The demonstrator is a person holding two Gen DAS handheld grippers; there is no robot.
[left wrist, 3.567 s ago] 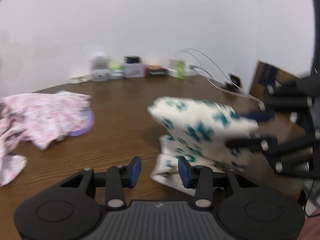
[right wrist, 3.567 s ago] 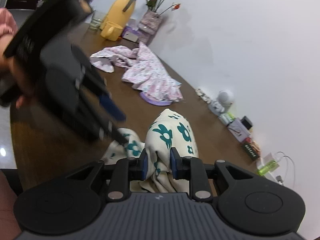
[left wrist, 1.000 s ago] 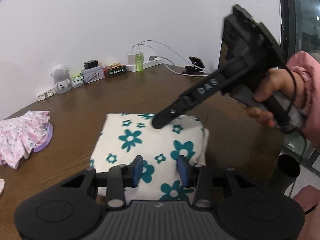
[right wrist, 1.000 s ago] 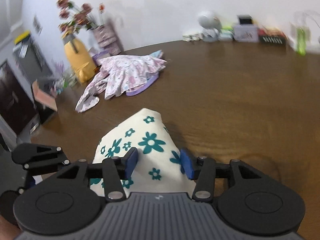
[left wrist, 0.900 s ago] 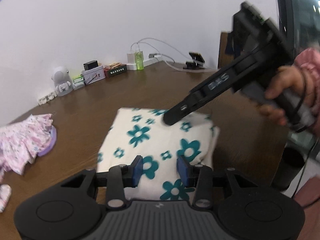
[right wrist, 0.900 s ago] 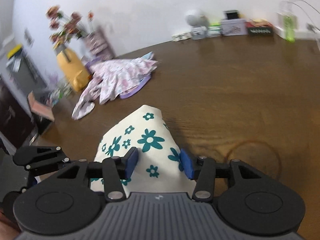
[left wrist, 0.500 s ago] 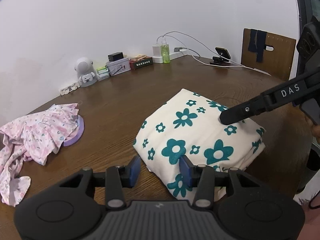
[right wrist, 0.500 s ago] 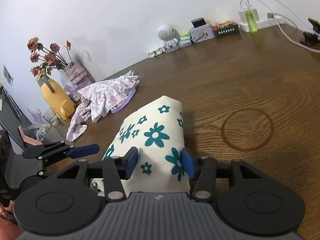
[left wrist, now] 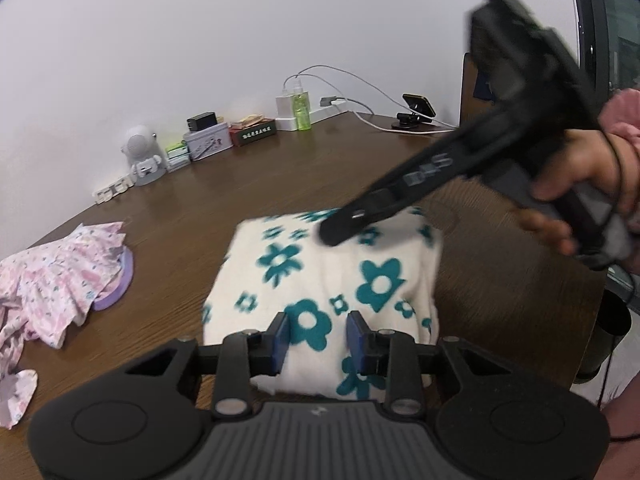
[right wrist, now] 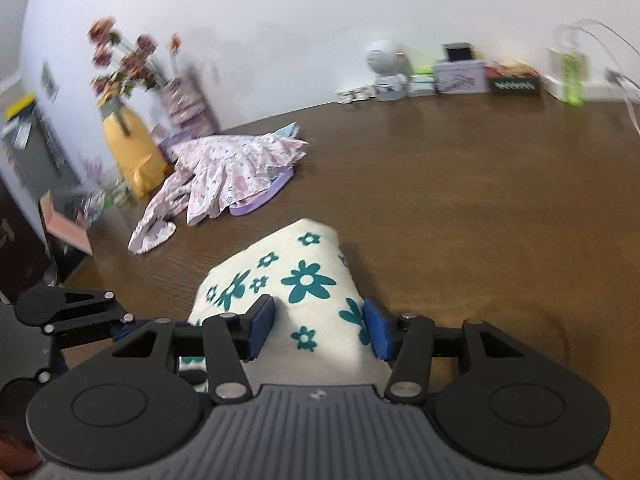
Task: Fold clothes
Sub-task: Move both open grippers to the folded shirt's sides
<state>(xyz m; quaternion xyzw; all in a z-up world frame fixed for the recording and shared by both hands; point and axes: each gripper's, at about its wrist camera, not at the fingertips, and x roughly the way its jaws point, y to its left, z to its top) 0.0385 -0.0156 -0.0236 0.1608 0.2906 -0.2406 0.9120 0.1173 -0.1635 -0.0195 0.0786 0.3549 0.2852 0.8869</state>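
The folded cream cloth with teal flowers [left wrist: 332, 276] lies on the brown table [left wrist: 248, 188], well apart from the pink clothes [left wrist: 56, 276]. Your left gripper [left wrist: 316, 338] is closing, its blue pads just over the cloth's near edge and not squeezing it. Your right gripper [right wrist: 318, 330] hangs over the far end with its fingers apart.

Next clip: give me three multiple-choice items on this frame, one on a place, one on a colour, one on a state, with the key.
1. Where does the pink garment lie?
A. beside the yellow jug
B. on the chair
C. under the cream garment

2. What colour are the flowers on the cream garment?
A. red
B. teal
C. black

3. How is the cream garment?
A. spread flat
B. hanging
C. folded into a block

Key: 1 A, it sprawls on the table next to the jug; 2 B, teal print on cream; 3 C, a compact stack with square edges.
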